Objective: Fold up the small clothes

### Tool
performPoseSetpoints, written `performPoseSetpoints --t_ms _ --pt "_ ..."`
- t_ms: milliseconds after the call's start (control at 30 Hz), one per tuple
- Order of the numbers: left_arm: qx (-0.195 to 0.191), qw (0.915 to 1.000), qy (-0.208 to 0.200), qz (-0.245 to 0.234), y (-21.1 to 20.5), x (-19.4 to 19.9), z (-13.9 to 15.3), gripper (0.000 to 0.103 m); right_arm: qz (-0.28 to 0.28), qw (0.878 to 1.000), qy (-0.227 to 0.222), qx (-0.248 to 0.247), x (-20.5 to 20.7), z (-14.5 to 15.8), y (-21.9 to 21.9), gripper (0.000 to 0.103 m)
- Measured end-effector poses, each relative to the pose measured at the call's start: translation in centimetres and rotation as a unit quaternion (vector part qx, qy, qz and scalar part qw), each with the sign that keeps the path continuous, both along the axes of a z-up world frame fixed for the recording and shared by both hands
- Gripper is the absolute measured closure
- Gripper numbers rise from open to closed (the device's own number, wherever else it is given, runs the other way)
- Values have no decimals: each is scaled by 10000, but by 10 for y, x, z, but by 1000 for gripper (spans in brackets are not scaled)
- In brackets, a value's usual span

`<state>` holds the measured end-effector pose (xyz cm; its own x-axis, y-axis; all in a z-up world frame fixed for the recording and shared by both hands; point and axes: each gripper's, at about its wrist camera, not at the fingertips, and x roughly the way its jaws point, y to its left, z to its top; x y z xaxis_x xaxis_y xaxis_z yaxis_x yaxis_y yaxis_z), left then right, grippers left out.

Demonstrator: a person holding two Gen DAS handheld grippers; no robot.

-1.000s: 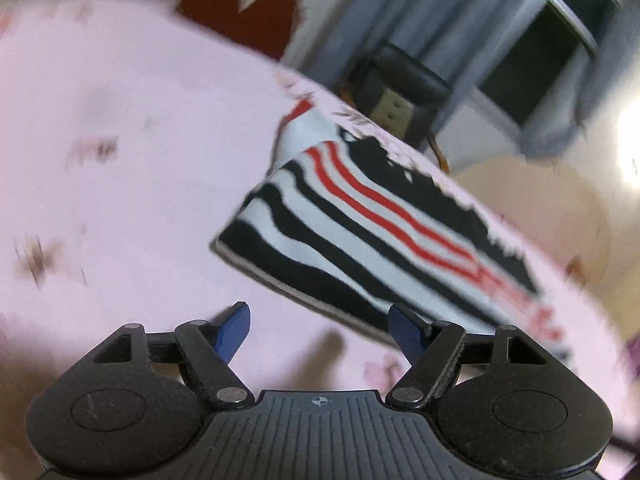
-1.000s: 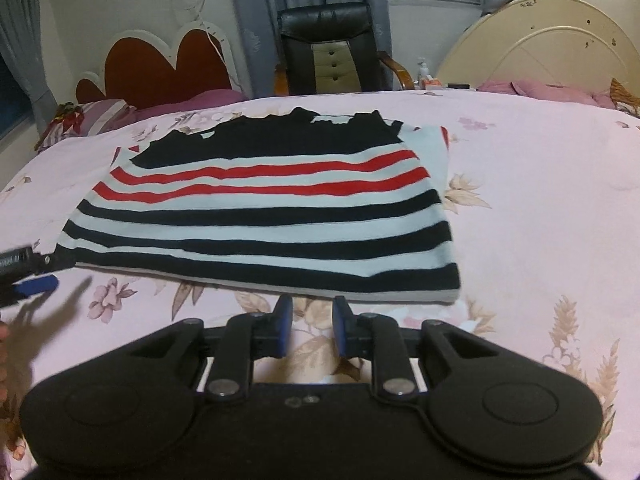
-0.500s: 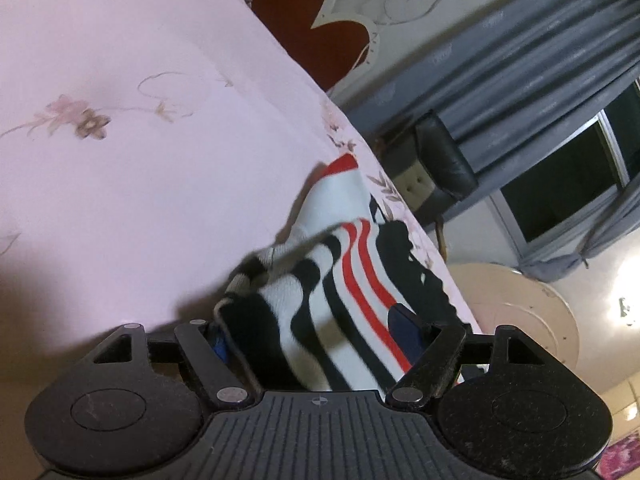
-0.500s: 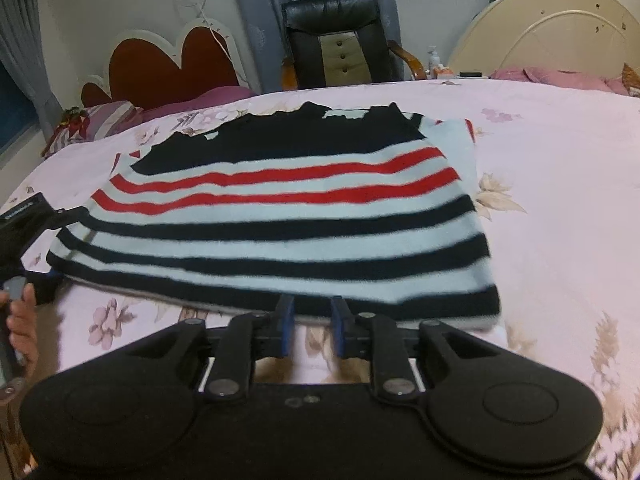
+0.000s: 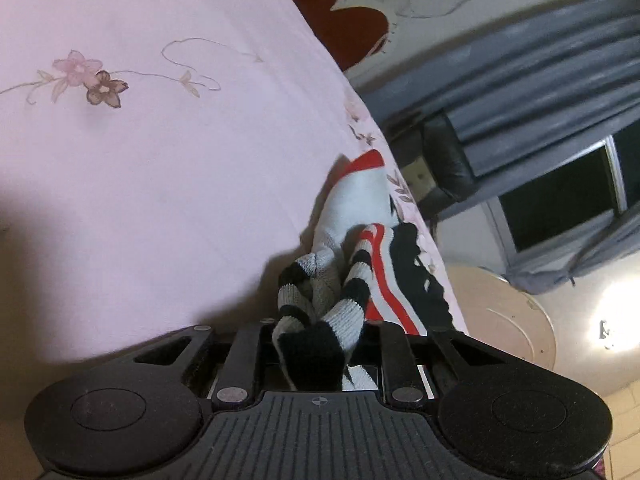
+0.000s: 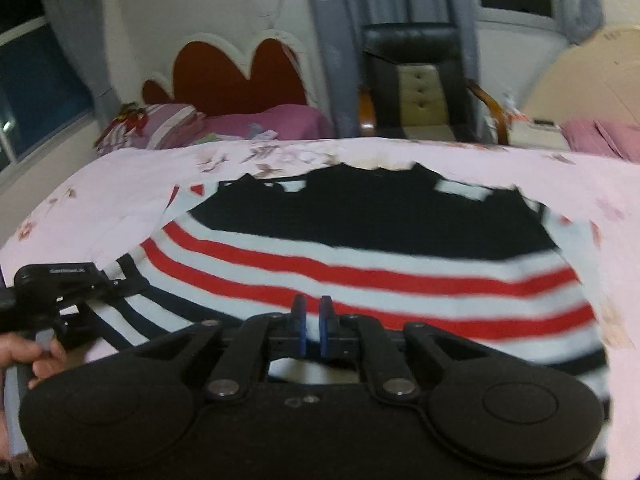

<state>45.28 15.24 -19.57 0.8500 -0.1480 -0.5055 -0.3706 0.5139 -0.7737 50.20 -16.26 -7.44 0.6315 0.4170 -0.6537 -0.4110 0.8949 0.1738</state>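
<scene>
A small knit sweater (image 6: 380, 256) with black, white and red stripes lies flat on the pink floral bedsheet (image 6: 120, 176). My left gripper (image 5: 316, 344) is shut on the sweater's (image 5: 360, 272) bunched lower left hem corner; it also shows at the left in the right wrist view (image 6: 60, 296), held by a hand. My right gripper (image 6: 313, 320) hovers over the sweater's lower middle, its blue fingers (image 6: 299, 324) nearly together with a narrow gap and nothing between them.
A black chair (image 6: 416, 84) stands beyond the bed's far edge. A red heart-shaped headboard (image 6: 240, 76) and purple pillows (image 6: 168, 128) are at the far left. A round beige board (image 6: 592, 80) is at the far right. Pink sheet (image 5: 140, 140) stretches left of the sweater.
My left gripper closed on the sweater's left hem corner and bunched it up. My right gripper moved forward from the front hem to over the sweater's lower stripes.
</scene>
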Motion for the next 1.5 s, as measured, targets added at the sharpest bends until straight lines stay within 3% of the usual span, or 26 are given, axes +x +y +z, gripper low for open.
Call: performPoseSetpoints --t_ms 267,367,467,600,700,767,833,867,900,933,1000,1033,1067,1133,1167,1200,1267,1333,1367,1433,1500 --pt "26 9998 -117 -159 3 4 2 84 136 9986 88 -498 16 -33 25 99" --pt "89 9970 -668 -384 0 -12 22 84 159 9984 4 -544 13 -34 24 99" --pt "346 9892 -1137 -854 -22 -2 61 84 55 9996 163 -206 18 -35 14 100" --pt "868 9697 -1427 -1782 -81 23 108 84 -154 9981 454 391 24 -37 -2 102" --pt "1468 9488 -1137 -2556 -144 47 117 84 -492 9933 658 809 24 -32 -25 103" --pt "1767 9300 -794 -3125 -187 58 104 84 -1149 9850 558 1162 15 -23 -63 99" --pt "1914 9134 -354 -3574 -220 68 80 84 -1946 9675 659 1475 4 -21 -115 81" --pt "2039 9056 -75 -3719 -234 71 67 84 -2169 9590 729 1669 -1 -23 -140 81" --pt "2242 8985 -21 -3773 -245 70 58 84 -2282 9509 817 1923 -5 -25 -160 74" --pt "2377 8969 -106 -3729 -249 65 58 82 -2354 9425 945 2175 -8 -27 -176 58" --pt "2400 8954 -157 -3747 -250 59 64 59 -2332 9248 1126 2787 -13 -28 -201 49" --pt "2341 8925 -244 -3847 -249 54 71 37 -2311 9207 1120 2940 -15 -26 -206 44" --pt "2366 8871 -367 -3946 -245 48 79 31 -2283 9185 1100 3035 -17 -22 -208 43" --pt "2611 8788 -798 -3913 -230 27 102 31 -2092 9150 1164 3248 -16 -17 -205 43" --pt "2611 8826 -917 -3800 -218 22 111 31 -1981 9141 1200 3327 -14 -15 -203 43" --pt "2541 8917 -989 -3613 -204 20 119 31 -1871 9143 1253 3368 -13 -13 -199 43" --pt "2439 9171 -984 -2996 -163 23 120 31 -1752 9139 1426 3372 -3 -15 -189 42" --pt "2256 9421 -487 -2432 -122 34 106 31 -1753 9129 1624 3310 5 -16 -182 41" --pt "2116 9503 -232 -2271 -112 40 96 31 -1748 9119 1714 3293 9 -19 -179 41" --pt "1756 9588 228 -2220 -90 49 75 31 -1784 9111 1872 3210 19 -23 -173 41" --pt "1660 9581 425 -2297 -88 52 56 31 -1740 9110 1961 3184 26 -26 -168 41"
